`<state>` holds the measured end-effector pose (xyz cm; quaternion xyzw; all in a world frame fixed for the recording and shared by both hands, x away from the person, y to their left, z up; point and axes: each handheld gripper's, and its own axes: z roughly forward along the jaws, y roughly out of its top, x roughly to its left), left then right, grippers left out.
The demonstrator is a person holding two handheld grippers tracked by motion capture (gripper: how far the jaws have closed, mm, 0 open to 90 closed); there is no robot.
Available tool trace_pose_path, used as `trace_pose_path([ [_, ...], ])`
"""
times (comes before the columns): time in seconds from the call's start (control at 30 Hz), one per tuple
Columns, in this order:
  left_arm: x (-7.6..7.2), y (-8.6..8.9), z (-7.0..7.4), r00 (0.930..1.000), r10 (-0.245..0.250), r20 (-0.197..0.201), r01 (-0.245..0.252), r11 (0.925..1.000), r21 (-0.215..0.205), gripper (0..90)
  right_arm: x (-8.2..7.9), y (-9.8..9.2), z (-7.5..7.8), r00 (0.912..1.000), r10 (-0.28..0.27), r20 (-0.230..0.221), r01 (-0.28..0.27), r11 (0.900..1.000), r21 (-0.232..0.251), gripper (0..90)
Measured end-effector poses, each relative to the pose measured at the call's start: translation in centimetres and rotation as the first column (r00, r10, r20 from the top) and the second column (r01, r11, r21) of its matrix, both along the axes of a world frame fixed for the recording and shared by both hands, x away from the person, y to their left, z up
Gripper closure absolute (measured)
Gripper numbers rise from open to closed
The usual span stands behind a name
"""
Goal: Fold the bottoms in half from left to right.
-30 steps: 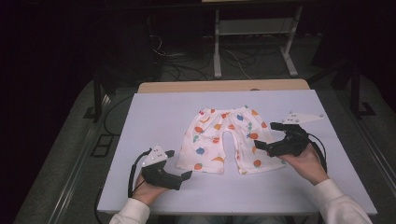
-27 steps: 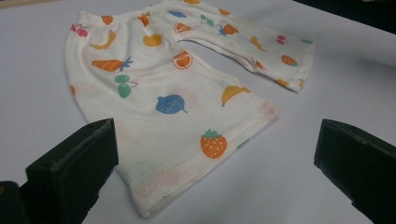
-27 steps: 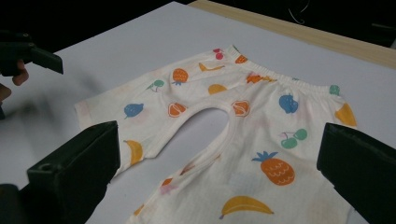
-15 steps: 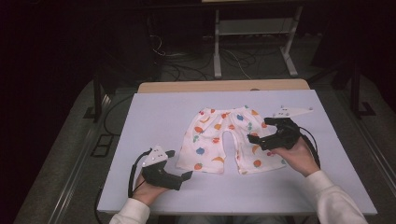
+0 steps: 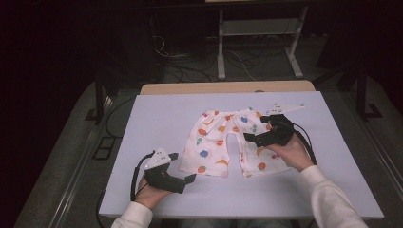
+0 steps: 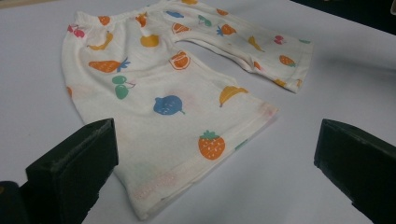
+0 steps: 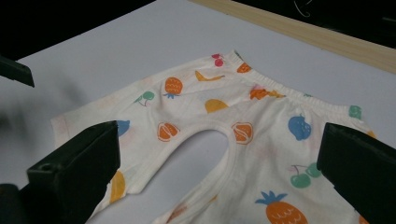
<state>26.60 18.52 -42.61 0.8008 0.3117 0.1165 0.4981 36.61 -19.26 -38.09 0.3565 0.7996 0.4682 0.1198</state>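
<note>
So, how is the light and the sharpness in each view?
High view: table lit, surroundings nearly black, slightly soft. Left gripper view: shorts sharp, with a soft shadow on the table at the right. Right gripper view: print sharp, blurred dark smear at the left edge.

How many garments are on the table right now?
1. A single pair of fruit-print shorts lies flat mid-table, waistband away from the person. The right gripper hangs over its right leg; the left gripper sits just off its left hem.
</note>
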Motion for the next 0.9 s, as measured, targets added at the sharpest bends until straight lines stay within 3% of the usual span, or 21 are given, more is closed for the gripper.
trace_pose_path([
  [0.2, 0.0, 0.0, 0.0, 1.0, 0.0, 0.0, 0.0, 1.0, -0.001, 0.0, 0.6, 1.2, 0.3, 0.9998, 0.019, 0.002, -0.019, 1.0, -0.001, 0.0],
  [0.33, -0.1, 0.0, 0.0, 1.0, 0.003, 0.0, -0.003, 1.0, -0.003, 0.0, 0.9, 1.9, 0.4, 0.9995, 0.032, 0.003, -0.032, 0.999, 0.025, 0.0],
  [0.9, 0.0, 0.3, 0.0, 0.9998, 0.017, -0.005, -0.017, 0.9997, -0.018, 0.0, 3.0, 4.4, 1.6, 0.9982, 0.06, 0.004, -0.06, 0.998, 0.023, 0.0],
])
